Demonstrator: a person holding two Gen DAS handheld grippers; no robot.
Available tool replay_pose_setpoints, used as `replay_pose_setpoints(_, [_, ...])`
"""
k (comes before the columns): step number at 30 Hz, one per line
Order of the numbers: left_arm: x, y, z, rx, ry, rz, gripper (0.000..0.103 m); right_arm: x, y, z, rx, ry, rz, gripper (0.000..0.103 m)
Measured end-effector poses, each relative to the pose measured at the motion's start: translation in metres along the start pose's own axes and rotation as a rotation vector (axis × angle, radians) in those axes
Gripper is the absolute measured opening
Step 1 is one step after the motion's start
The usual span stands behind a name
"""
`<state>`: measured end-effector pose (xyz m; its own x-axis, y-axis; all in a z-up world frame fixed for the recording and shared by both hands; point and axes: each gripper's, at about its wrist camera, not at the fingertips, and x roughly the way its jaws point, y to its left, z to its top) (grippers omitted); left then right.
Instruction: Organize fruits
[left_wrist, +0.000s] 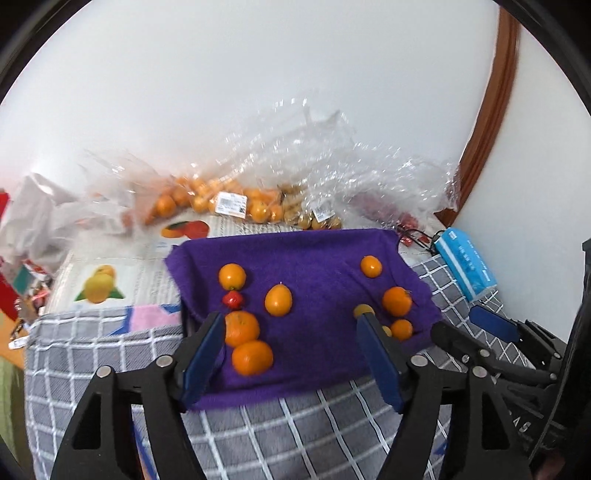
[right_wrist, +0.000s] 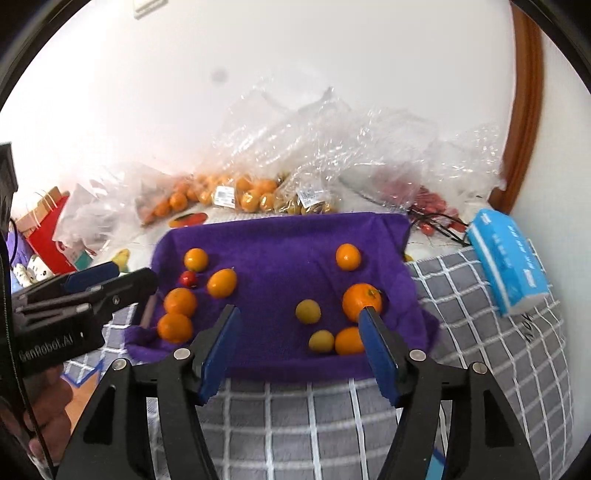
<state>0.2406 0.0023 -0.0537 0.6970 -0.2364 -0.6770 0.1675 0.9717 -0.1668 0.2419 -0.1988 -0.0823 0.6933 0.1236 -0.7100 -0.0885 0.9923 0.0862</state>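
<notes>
Above the near edge of the purple towel (right_wrist: 288, 236), both tools angle downward toward the fruit.

Left gripper (left_wrist: 291, 321): raised over the towel's near left part, pitched down. Jaws spread wide; nothing between the blue pads (left_wrist: 205, 354), nothing touched. In the right wrist view its black body enters from the left, with a hand (right_wrist: 48, 410) wrapped round the grip.

Right gripper (right_wrist: 299, 314): raised over the towel's near right part, pitched down likewise. Jaws parted, empty, clear of the cloth.

Fruit, left group: three oranges (right_wrist: 180, 302) and one oval orange fruit (right_wrist: 221, 283) lie near a small red fruit (right_wrist: 188, 278); the two nearest oranges touch.

Fruit, right group: one orange (right_wrist: 348, 256) alone toward the far edge; a large stemmed orange (right_wrist: 361, 302); two small yellow fruits (right_wrist: 308, 311); one more orange (right_wrist: 349, 341) touching the nearer yellow one.

Surroundings: the towel lies on a grey checked cloth (right_wrist: 332, 424). Behind it, clear plastic bags (right_wrist: 295, 147) of oranges and other fruit. A blue tissue pack (right_wrist: 508, 258) sits at the right.
</notes>
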Motion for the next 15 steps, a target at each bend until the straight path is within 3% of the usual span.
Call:
replay_pose_setpoints(6, [-0.052, -0.006, -0.023, 0.003, -0.088, 0.039, 0.083, -0.046, 0.003, -0.024, 0.001, -0.019, -0.035, 0.066])
replay_pose_setpoints(11, [-0.082, -0.011, -0.040, -0.004, -0.135, 0.048, 0.089, -0.078, 0.003, -0.047, -0.007, -0.069, -0.053, 0.087])
replay_pose_setpoints(15, [-0.098, -0.018, -0.054, 0.003, -0.155, 0.074, 0.090, -0.094, 0.002, -0.060, -0.015, -0.096, -0.064, 0.096])
